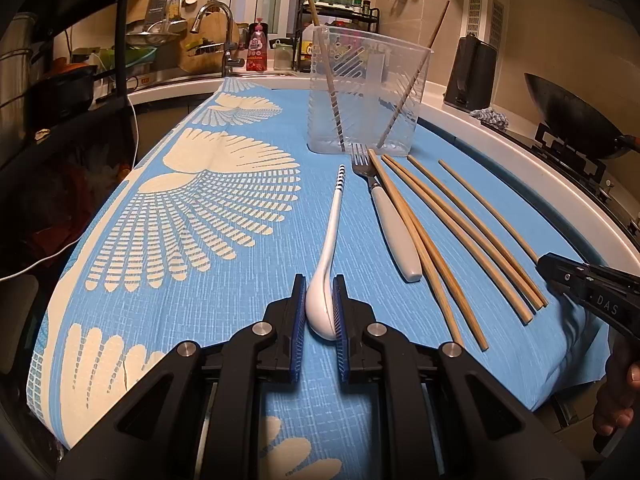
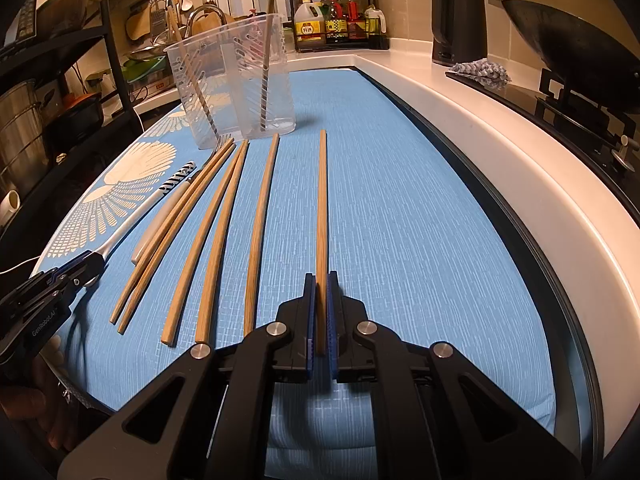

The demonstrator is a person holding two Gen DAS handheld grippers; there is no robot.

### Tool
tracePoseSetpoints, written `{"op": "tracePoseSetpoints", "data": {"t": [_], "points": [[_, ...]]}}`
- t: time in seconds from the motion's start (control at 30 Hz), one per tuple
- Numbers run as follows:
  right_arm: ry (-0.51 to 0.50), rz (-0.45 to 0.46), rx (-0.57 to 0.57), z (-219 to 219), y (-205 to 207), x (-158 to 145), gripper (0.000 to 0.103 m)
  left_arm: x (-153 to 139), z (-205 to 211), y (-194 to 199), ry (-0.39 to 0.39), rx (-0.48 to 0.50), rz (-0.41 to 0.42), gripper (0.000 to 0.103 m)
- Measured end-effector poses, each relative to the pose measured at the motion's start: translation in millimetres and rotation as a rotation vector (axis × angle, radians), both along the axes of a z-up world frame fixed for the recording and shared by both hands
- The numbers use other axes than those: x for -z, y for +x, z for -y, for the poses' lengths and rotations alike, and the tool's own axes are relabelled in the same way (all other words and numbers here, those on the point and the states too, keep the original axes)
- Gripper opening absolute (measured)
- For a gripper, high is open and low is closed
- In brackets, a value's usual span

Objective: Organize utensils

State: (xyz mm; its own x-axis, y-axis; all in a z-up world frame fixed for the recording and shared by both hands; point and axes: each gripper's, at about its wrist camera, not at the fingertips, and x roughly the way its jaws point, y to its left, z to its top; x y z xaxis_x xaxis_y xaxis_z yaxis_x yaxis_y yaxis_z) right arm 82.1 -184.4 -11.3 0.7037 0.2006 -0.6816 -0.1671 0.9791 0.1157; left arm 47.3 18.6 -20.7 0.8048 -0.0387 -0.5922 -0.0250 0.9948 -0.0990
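My left gripper is shut on the bowl of a white ceramic spoon that lies on the blue cloth, handle pointing away. My right gripper is shut on the near end of a wooden chopstick that lies on the cloth. Several more chopsticks and a white-handled fork lie between the two grippers. A clear plastic utensil holder stands at the far end with two chopsticks inside; it also shows in the right wrist view.
A white counter edge curves along the right, with a wok on a stove, a black kettle and a grey rag. A sink tap and bottle rack stand behind. A dark shelf is on the left.
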Motion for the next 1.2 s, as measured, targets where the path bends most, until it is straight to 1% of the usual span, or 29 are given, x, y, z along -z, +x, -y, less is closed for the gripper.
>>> {"op": "tracePoseSetpoints", "data": {"t": [1.2], "points": [[0.011, -0.011, 0.001, 3.2, 0.2, -1.4, 0.005, -1.4, 3.8, -1.2, 0.004, 0.005, -0.009, 0.013]]}}
